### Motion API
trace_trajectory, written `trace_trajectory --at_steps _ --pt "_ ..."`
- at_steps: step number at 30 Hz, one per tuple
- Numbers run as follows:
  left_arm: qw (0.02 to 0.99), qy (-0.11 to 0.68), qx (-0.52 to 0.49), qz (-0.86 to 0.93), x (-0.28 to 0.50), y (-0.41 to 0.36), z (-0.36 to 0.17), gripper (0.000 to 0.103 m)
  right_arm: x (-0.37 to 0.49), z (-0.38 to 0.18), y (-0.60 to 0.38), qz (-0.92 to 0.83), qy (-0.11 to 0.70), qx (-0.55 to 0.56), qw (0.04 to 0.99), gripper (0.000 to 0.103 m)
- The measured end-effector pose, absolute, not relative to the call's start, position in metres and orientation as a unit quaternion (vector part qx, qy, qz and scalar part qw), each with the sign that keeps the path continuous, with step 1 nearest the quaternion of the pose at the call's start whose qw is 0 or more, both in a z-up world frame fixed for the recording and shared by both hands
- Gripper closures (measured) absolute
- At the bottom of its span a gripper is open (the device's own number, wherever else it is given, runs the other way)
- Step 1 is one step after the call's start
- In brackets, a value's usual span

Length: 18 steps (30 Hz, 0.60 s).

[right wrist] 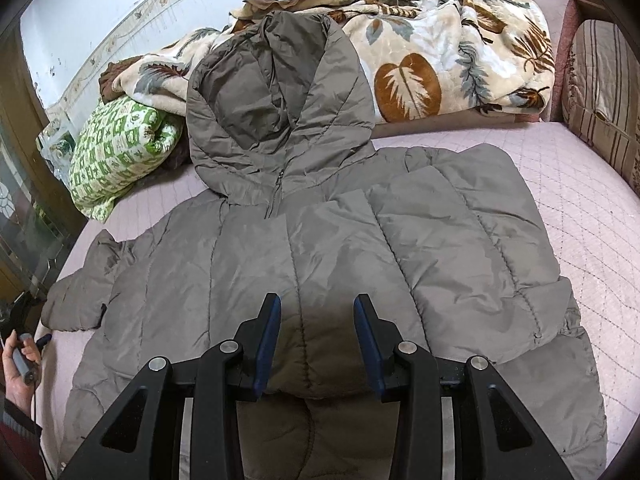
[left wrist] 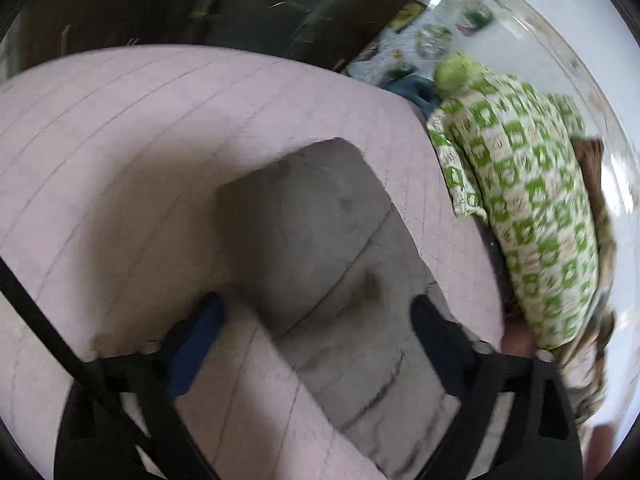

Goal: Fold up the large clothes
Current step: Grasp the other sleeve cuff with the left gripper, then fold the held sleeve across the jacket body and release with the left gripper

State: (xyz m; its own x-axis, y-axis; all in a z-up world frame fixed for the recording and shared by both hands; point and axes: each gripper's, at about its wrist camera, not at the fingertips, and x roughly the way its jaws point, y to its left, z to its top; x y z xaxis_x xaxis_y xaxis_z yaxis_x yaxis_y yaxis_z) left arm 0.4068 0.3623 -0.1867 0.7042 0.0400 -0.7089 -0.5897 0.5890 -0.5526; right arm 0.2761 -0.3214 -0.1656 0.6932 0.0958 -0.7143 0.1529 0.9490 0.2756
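Observation:
A large grey-brown hooded puffer jacket [right wrist: 320, 248] lies flat on the pink quilted bed [right wrist: 580, 216], hood towards the blankets. Its right sleeve is folded over the body; its left sleeve [right wrist: 80, 304] lies out to the left. My right gripper [right wrist: 318, 340] is open, jaws apart, just above the jacket's lower middle, holding nothing. In the blurred left wrist view, my left gripper [left wrist: 316, 344] is open with the grey sleeve end [left wrist: 316, 240] lying between and ahead of its fingers on the pink bed [left wrist: 120, 152]. The left gripper's tip [right wrist: 42, 342] also shows at the right view's left edge.
A leaf-patterned blanket [right wrist: 420, 60] is heaped along the bed's far side. A green-and-white checked pillow [right wrist: 120, 152] lies at the far left, also in the left wrist view [left wrist: 528, 208]. A striped cushion [right wrist: 600, 92] stands at the right. A wooden cabinet stands left of the bed.

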Motion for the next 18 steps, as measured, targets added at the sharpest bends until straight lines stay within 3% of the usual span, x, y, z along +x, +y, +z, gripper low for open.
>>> trace_trajectory --at_steps 2,3,4,5,6,7,18 --pt "0.844 0.334 -0.362 0.214 0.42 0.35 -0.185 0.001 0.276 -0.167 -0.322 -0.017 0.392 0.157 0.906 0.062" --pt "0.851 0.332 -0.335 0.23 0.425 0.345 -0.184 0.005 0.276 -0.166 -0.324 -0.019 0.392 0.157 0.906 0.062" --pt "0.854 0.328 -0.317 0.25 0.427 0.341 -0.184 0.03 0.276 -0.166 -0.325 -0.021 0.391 0.158 0.906 0.062" --pt "0.853 0.325 -0.307 0.268 0.428 0.339 -0.182 0.064 0.275 -0.165 -0.328 -0.023 0.39 0.161 0.906 0.062" --pt "0.854 0.32 -0.32 0.255 0.428 0.34 -0.181 0.083 0.275 -0.165 -0.329 -0.024 0.389 0.164 0.906 0.062" --pt "0.855 0.315 -0.341 0.231 0.426 0.344 -0.18 0.09 0.275 -0.164 -0.33 -0.025 0.388 0.166 0.906 0.062" --pt "0.931 0.216 -0.286 0.069 0.413 0.256 -0.068 0.091 0.264 -0.146 -0.335 -0.027 0.358 0.178 0.916 0.062"
